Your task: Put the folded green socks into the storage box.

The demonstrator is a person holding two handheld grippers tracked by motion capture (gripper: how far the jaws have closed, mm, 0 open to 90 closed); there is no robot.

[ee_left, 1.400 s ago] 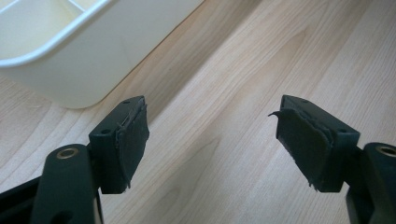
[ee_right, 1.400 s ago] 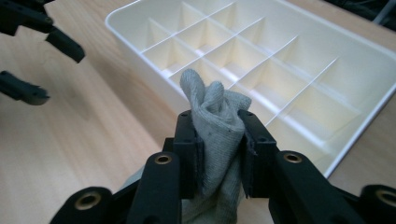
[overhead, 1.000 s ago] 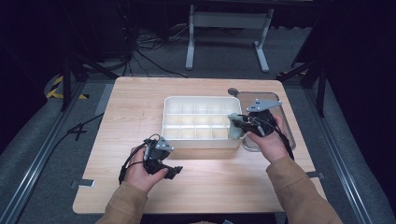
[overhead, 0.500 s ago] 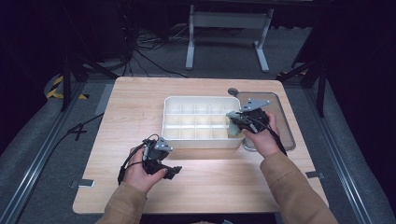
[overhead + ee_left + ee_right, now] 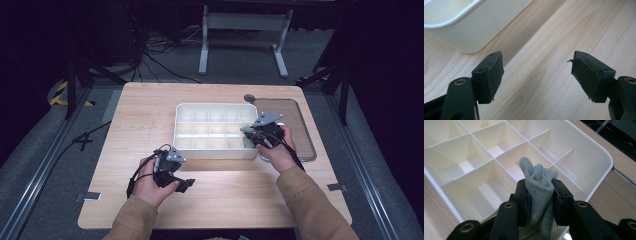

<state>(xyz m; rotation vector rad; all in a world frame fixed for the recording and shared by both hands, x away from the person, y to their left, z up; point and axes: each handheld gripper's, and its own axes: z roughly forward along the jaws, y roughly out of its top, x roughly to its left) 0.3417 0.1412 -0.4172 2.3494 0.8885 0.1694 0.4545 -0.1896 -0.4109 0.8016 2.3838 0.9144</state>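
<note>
The bunched grey cloth (image 5: 537,185), soft, light and best pinched at its thick middle fold, sits squeezed between the right gripper (image 5: 541,195) fingers over the white divided tray (image 5: 182,125) on the desk (image 5: 140,110), while the left gripper (image 5: 536,75) fingers stand spread, empty.

Your left hand (image 5: 150,181) low over near part of bench, forearm entering from bottom edge, tan sleeve to wrist. Left tool (image 5: 186,184) lies near level, tips pointing toward your right; jaws stand wide apart, nothing between pads (image 5: 495,75), cable looping off its back.

Your right hand (image 5: 275,150) reaches farther forward, wrist bent, forearm angled in from bottom right. Right tool (image 5: 246,135) points toward your left, grey plate on top. Its jaws stand partly apart, pads pressing on grey cloth (image 5: 539,187) bunched between them.
</note>
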